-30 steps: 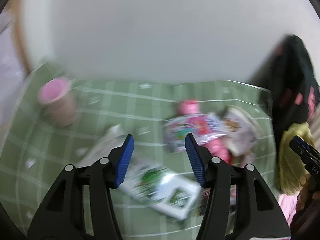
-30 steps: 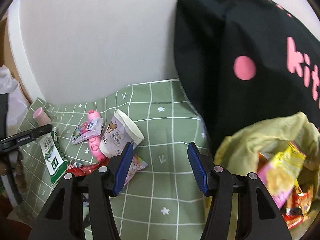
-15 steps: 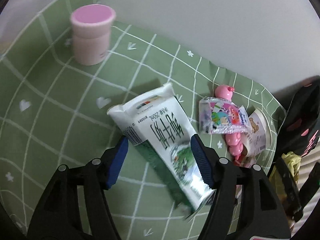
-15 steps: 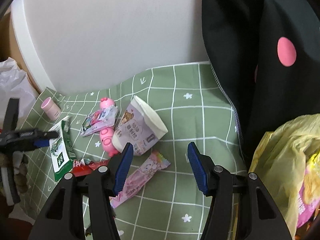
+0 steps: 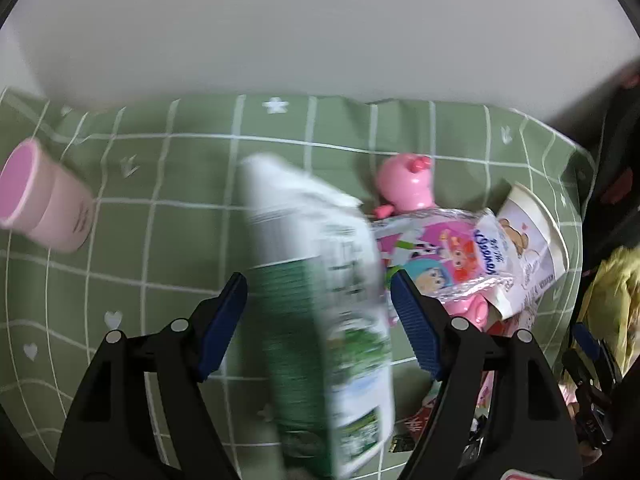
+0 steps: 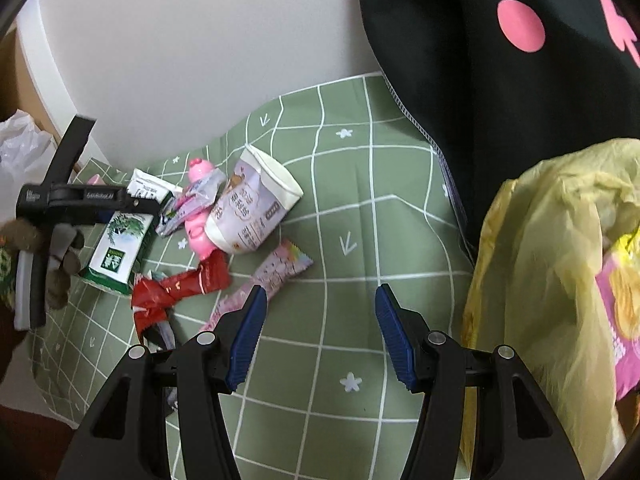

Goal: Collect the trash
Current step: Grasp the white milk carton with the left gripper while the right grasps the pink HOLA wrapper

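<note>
A green and white milk carton (image 5: 320,308) lies on the green checked cloth, between the open jaws of my left gripper (image 5: 318,326); the jaws straddle it with small gaps on both sides. It also shows in the right wrist view (image 6: 120,246), with the left gripper (image 6: 86,204) over it. Beside it lie a pink pig bottle (image 5: 406,184), a cartoon wrapper (image 5: 436,256) and a paper cup (image 6: 252,210). A red wrapper (image 6: 180,288) and a pink wrapper (image 6: 276,276) lie nearer. My right gripper (image 6: 318,334) is open and empty above the cloth.
A pink lidded cup (image 5: 44,200) stands at the left. A yellow plastic bag (image 6: 560,280) holding trash is at the right, in front of a black bag with pink print (image 6: 500,60). A white wall runs behind the table.
My left gripper has dropped onto the milk carton, which now fills the space between its jaws. My right gripper has shifted slightly; the yellow bag shows more at the right.
</note>
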The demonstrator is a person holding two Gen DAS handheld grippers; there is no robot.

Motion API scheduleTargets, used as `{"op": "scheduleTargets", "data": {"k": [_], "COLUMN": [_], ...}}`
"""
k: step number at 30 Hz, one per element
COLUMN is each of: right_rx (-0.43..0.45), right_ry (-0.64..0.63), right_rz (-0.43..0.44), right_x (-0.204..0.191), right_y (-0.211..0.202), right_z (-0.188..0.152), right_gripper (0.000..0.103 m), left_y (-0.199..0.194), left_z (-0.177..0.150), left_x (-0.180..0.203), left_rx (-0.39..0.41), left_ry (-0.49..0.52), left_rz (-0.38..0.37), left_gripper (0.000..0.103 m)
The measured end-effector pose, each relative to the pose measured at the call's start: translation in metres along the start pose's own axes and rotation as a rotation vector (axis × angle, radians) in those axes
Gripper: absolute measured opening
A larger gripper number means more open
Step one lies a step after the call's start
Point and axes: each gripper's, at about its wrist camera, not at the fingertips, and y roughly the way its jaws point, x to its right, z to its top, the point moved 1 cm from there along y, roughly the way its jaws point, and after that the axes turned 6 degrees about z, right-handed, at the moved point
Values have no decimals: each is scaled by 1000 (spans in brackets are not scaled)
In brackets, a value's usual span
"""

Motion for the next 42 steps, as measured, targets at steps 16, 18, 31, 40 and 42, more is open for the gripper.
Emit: {"op": "scheduleTargets", "data": {"k": [16,18,31,40,42], "right_rx": [-17,3,-9,-102,-126], "right_ry": [-32,-38,-193,-306,-229], "right_rz": [40,54,220,296,277], "right_x": [-10,-16,-106,-165,-161], "right_y": [1,1,46,87,101], "right_z": [-3,3,53,47,47], "right_gripper": [53,53,51,45,44], "left_y": [-8,-30,-94,-113,-115], "left_z": [38,34,5,-6,-7], "left_x": [15,13,-41,-77,-84], "left_rx": [24,101,354,416,424], "left_ry": [25,22,-46,-69,-76], "left_rz": [46,6,-52,10,13], "left_gripper": [63,63,62,62,62]}}
